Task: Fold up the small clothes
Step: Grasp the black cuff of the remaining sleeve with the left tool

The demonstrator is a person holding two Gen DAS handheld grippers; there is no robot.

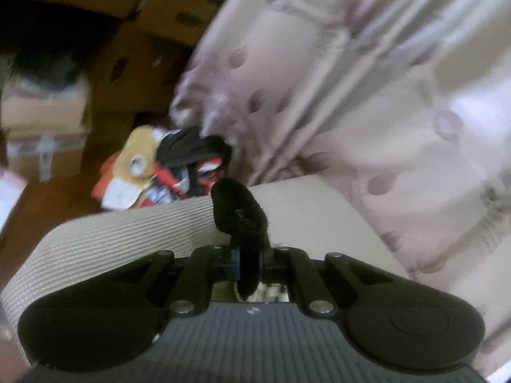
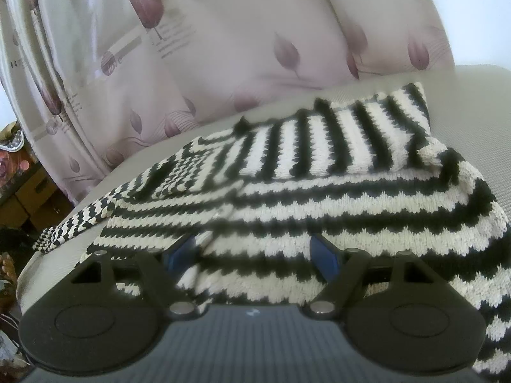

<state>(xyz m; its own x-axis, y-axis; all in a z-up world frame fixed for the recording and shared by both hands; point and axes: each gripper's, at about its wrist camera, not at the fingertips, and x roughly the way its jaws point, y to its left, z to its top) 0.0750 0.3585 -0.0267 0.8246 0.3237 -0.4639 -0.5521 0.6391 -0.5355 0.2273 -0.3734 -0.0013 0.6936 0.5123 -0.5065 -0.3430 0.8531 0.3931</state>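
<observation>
Pale curtains (image 2: pixel 198 63) printed with mauve leaves hang behind the ribbed, off-white padded surface (image 1: pixel 105 239) I'm working on. My left gripper (image 1: pixel 247 261) is pinched tight on a small, fuzzy black piece of cloth (image 1: pixel 238 214); the fabric sticks up and forward from between the closed fingers, held above the surface, and I cannot tell from that blurred view what garment it belongs to. My right gripper (image 2: pixel 255 255) stands wide, its blue pads (image 2: pixel 324 257) spread apart with the black-and-cream striped knit (image 2: pixel 319 198) lying between and under them; it grips nothing that I can see. The knit lies on the surface partly doubled over, with one panel of upright stripes resting on the cross-striped body and a narrow striped band (image 2: pixel 76 223) trailing off toward the left edge. Farther out in the left view, cardboard boxes (image 1: pixel 48 127) and a heap of bright clothes (image 1: pixel 166 169) sit on the floor beyond the edge.

I judge the fold is in hand and not yet finished. To do it well, I would close the right fingers on a single near edge of the knit, not a bunched double layer, lift only enough to clear the surface, and lay the edge square to the stripes. The loose knit will stretch and sag if dragged. The trailing band should be tucked in before the last fold.
</observation>
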